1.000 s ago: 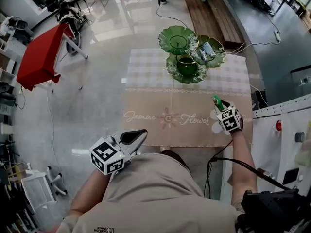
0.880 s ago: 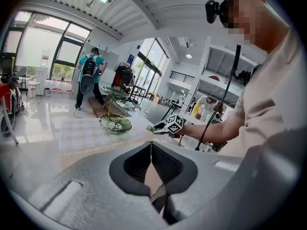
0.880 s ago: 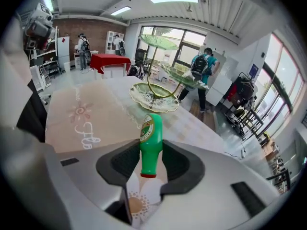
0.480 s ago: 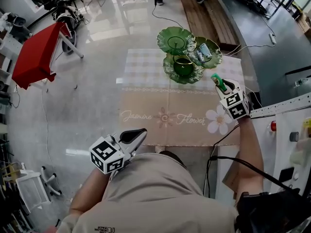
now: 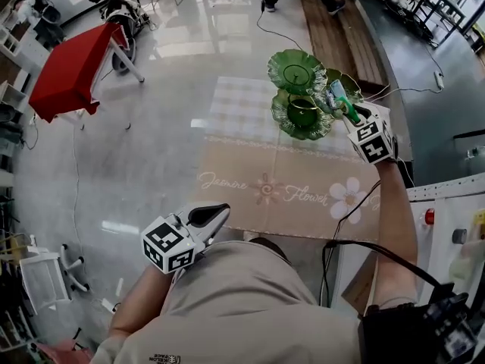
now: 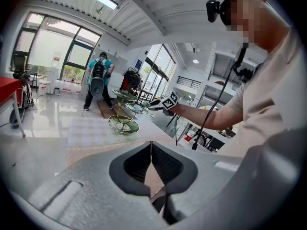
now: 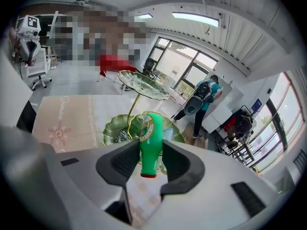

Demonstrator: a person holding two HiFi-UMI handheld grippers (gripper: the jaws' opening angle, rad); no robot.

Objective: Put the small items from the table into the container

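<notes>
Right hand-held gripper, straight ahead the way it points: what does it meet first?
Most likely the lower green dish, directly behind the green bottle clamped in the right hand-held gripper; the bottle's end would touch before the jaws. Depth is unclear.

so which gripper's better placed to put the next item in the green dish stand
Right. The right gripper is shut on the small green bottle and hangs right beside the green dish stand. The left gripper is shut, empty, and back by the person's torso, far from the stand.
</notes>
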